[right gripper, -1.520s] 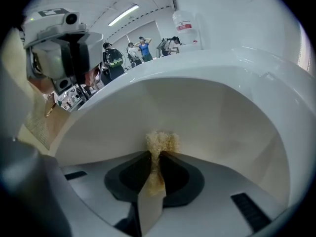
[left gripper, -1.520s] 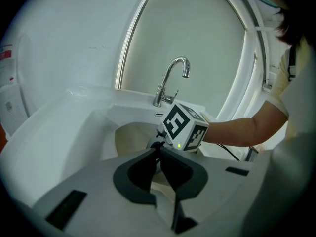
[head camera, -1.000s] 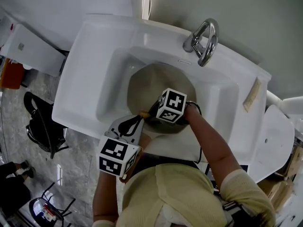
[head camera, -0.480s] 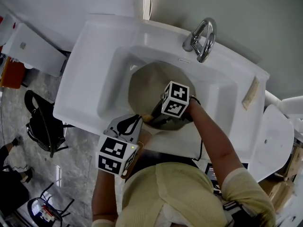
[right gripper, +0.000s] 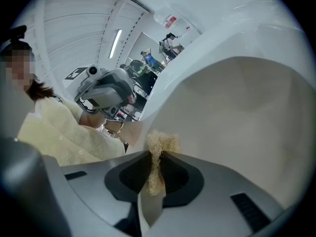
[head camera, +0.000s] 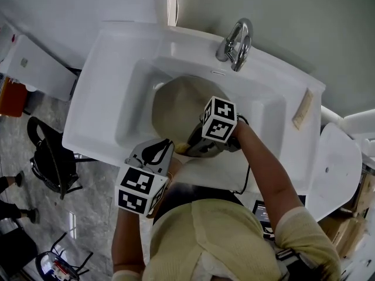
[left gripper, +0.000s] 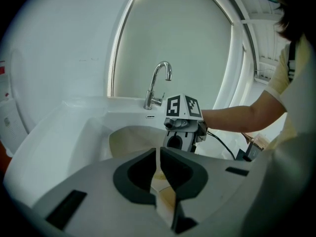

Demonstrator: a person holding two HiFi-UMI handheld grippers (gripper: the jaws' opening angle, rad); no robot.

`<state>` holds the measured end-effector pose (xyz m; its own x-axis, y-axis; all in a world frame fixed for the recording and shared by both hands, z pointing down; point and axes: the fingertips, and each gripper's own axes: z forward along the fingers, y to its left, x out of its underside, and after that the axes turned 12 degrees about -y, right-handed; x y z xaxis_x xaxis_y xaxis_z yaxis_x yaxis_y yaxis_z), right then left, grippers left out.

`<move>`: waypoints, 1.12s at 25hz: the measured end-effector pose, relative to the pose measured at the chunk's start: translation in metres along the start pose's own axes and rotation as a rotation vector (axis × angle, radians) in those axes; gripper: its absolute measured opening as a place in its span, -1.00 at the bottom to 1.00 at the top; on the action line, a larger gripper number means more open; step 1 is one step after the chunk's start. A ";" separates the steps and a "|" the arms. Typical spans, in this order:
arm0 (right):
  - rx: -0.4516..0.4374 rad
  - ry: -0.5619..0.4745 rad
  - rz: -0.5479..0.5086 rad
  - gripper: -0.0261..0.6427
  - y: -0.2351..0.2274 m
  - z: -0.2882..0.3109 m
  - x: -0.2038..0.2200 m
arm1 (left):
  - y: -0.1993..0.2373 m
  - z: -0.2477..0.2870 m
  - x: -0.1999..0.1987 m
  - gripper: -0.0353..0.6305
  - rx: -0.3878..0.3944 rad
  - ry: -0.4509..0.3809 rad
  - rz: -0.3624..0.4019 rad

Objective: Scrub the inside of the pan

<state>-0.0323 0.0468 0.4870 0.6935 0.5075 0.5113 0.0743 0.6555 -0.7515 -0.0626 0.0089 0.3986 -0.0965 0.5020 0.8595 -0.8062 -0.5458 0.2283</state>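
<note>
A round pan (head camera: pixel 176 107) with a beige inside lies in the white sink (head camera: pixel 99 92). My left gripper (head camera: pixel 163 152) is at the pan's near rim, shut on the pan's pale handle (left gripper: pixel 160 184), which shows as a strip between the jaws. My right gripper (head camera: pixel 193 146) reaches into the pan's near side and points back toward the person. It is shut on a tuft of straw-coloured fibrous scrubber (right gripper: pixel 160 143). The scrubber sits close against the pan's inside (right gripper: pixel 237 122). From the left gripper view, the right gripper's marker cube (left gripper: pixel 183 106) is over the pan (left gripper: pixel 129 139).
A chrome faucet (head camera: pixel 234 38) stands at the sink's back edge, beyond the pan. A beige bar (head camera: pixel 303 109) lies on the sink's right ledge. Left of the sink, a black chair (head camera: pixel 50 157) stands on the floor. The person's torso is close to the sink's front edge.
The right gripper with the scrubber has shifted a little to the right along the pan's near side. The left gripper has stayed on the handle.
</note>
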 end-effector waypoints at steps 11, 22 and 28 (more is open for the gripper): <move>0.013 -0.073 -0.071 -0.70 0.025 -0.033 -0.004 | -0.009 0.001 -0.008 -0.68 -0.003 -0.016 0.035; 0.489 -0.153 -0.199 -0.70 -0.027 -0.089 -0.033 | -0.005 0.015 -0.020 -0.68 -0.028 -0.034 0.028; 0.877 -0.043 -0.273 -0.70 -0.091 -0.124 -0.027 | -0.001 0.029 -0.024 -0.68 -0.021 -0.028 0.023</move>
<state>0.0313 -0.0957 0.4895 0.7032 0.2820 0.6526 -0.3509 0.9360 -0.0263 -0.0430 -0.0221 0.3914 -0.0994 0.4703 0.8769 -0.8161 -0.5427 0.1986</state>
